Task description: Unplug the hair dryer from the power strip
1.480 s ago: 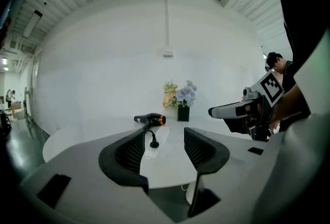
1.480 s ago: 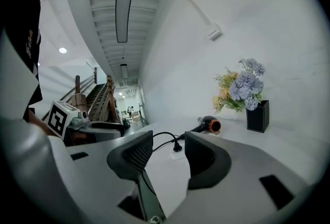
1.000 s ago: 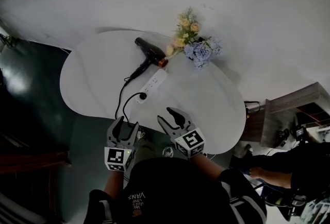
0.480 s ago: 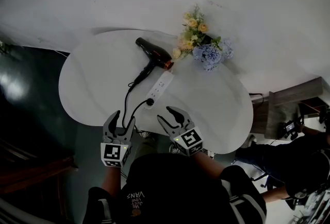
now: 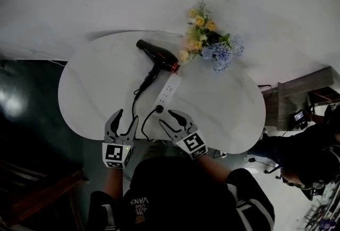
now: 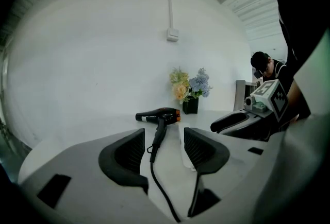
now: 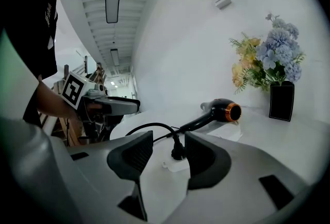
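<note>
While the plug stands just ahead, the right hand-held gripper holds jaws apart.

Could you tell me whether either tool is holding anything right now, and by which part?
Nothing is held. The left tool and right tool are both open; the plug stands in the strip ahead of the right tool's jaws, untouched.

Right gripper nearer plug, left gripper forward
</note>
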Motion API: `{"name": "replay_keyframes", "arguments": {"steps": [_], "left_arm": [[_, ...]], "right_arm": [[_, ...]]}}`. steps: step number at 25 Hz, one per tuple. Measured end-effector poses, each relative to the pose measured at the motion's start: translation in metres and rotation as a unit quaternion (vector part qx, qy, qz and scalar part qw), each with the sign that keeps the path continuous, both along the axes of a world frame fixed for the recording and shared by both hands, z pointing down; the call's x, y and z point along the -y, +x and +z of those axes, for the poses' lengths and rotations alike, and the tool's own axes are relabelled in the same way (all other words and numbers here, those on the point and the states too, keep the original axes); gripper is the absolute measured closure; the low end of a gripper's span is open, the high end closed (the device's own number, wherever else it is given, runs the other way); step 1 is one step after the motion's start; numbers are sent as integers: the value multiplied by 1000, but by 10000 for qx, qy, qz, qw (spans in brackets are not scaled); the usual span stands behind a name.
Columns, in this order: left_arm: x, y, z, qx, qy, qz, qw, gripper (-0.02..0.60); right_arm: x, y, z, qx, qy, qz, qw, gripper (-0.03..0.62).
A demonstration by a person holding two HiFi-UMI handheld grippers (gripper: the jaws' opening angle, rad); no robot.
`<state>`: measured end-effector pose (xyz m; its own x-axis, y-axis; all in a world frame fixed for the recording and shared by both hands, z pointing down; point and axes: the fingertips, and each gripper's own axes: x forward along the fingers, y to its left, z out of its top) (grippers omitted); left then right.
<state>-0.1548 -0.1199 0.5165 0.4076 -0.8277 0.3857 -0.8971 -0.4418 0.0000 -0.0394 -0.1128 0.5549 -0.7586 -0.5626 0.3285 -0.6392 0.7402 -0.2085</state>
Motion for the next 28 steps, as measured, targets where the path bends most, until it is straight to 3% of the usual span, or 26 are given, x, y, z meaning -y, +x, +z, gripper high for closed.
{"name": "replay_keyframes", "arguments": {"steps": [10,21,28], "left_arm": [[38,-3,38,225,-87,757,9968,344],[45,42,71,483,-348,1913,9797,346],[44,57,91,650,-563,2375,9676,446]], "right_arm": [[18,-16,25,-392,51,69,9992,419],[30,-18,39,-660,155,6,9977,419],[31,-27,39,-642,248,-298,9972,419]]}}
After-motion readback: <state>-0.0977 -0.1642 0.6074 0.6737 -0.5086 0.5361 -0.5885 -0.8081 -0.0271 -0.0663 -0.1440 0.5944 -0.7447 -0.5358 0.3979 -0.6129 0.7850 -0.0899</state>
